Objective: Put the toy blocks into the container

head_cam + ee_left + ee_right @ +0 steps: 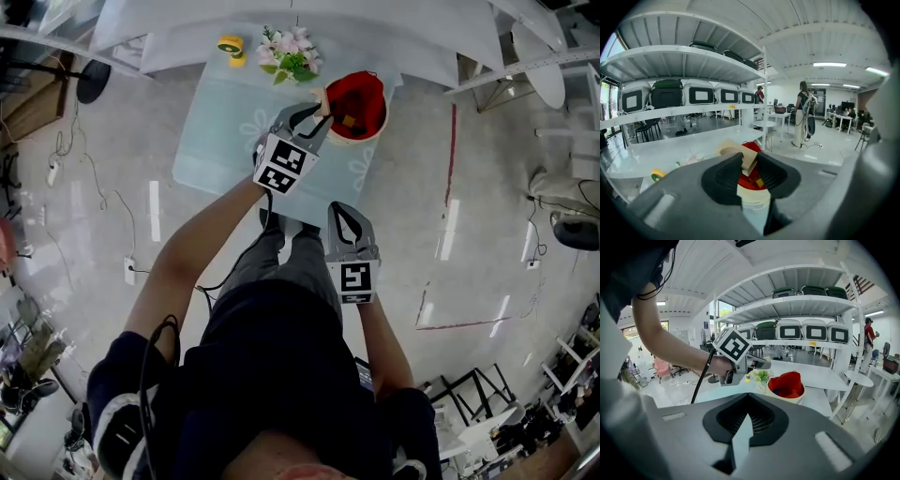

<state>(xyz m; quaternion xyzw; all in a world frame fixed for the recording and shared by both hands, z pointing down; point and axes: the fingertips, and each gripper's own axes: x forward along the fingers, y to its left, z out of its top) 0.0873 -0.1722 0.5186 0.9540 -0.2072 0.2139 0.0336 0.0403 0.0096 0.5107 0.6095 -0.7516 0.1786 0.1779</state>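
One tan block [749, 162] is sitting pinched in the left gripper [750, 158], right by the bucket [370, 134]. Letting go early could be dropping it outside (right gripper [747, 420] is resting closed, empty).

Tan block [749, 161] tilted above red-lined cream container [357, 138]; yellow block [760, 182] inside

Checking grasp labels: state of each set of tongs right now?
Left tongs: closed on a tan toy block, near the red container.
Right tongs: closed, nothing between them.
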